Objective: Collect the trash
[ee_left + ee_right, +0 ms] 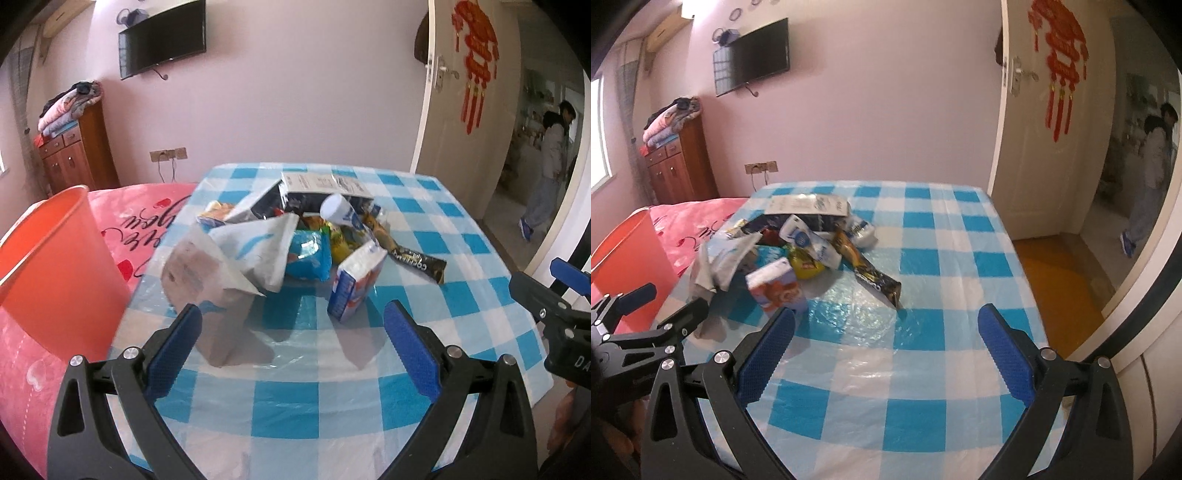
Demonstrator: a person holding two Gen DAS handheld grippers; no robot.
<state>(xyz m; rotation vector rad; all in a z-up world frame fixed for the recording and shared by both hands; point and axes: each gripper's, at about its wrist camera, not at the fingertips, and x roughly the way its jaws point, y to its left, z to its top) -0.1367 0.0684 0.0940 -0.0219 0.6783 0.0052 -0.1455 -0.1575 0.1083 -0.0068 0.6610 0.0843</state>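
A heap of trash lies on the blue-checked table [461,258]: a grey paper bag [207,280] nearest, a white paper bag [258,247], a blue snack packet [308,254], a tissue pack [356,284], a dark coffee sachet [417,260] and a white box [325,184]. My left gripper [293,343] is open and empty just before the grey bag. My right gripper [886,347] is open and empty over the bare cloth, right of the tissue pack [777,290] and sachet [877,282]. An orange bin [55,266] stands left of the table.
A pink-covered bed [140,210] lies behind the bin. A wooden cabinet [75,151] stands at the far left wall. An open door [1045,147] is at the right, with a person [1148,177] in the room beyond. The table's right edge drops to an orange floor [1056,291].
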